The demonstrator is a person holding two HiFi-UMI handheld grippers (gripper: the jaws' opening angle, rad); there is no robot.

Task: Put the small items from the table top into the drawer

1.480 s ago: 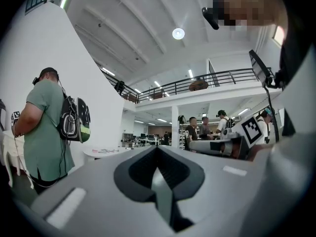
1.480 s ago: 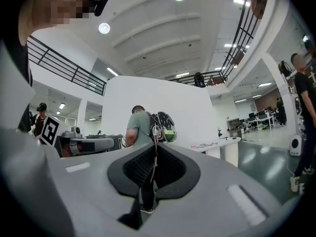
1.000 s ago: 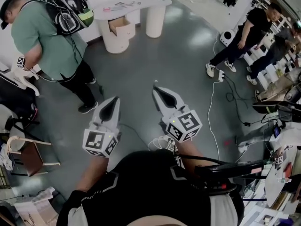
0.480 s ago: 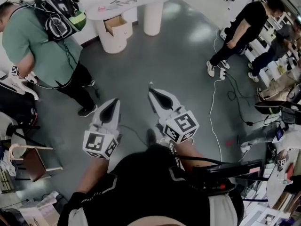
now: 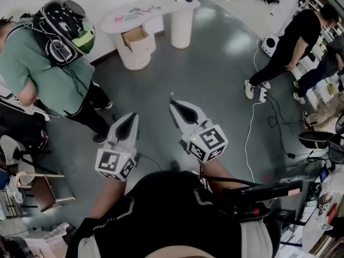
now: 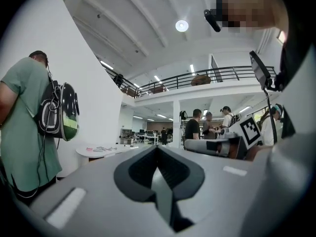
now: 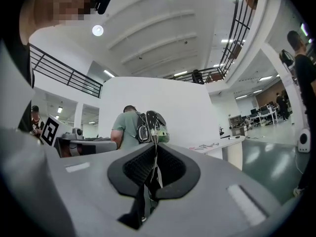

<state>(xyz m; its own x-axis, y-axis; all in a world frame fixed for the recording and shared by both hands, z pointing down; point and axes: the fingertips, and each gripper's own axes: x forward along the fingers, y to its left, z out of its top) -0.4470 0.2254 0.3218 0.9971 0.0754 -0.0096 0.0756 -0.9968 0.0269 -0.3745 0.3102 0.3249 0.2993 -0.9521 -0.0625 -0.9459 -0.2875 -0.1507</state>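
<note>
Left tool (image 5: 132, 117), right tool (image 5: 174, 104) side by side, pointing forward, both closed, empty.

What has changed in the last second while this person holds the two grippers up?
Only the surroundings shifted. In the head view, the person in the green shirt slid toward the left edge and the person in black moved a little right. Nothing was taken hold of or let go. The left gripper and right gripper stay side by side, shut and empty, far from the white table and its open drawer.

Open lab hall: mezzanine railing (image 6: 212, 75), floor cables (image 5: 246, 144).
</note>
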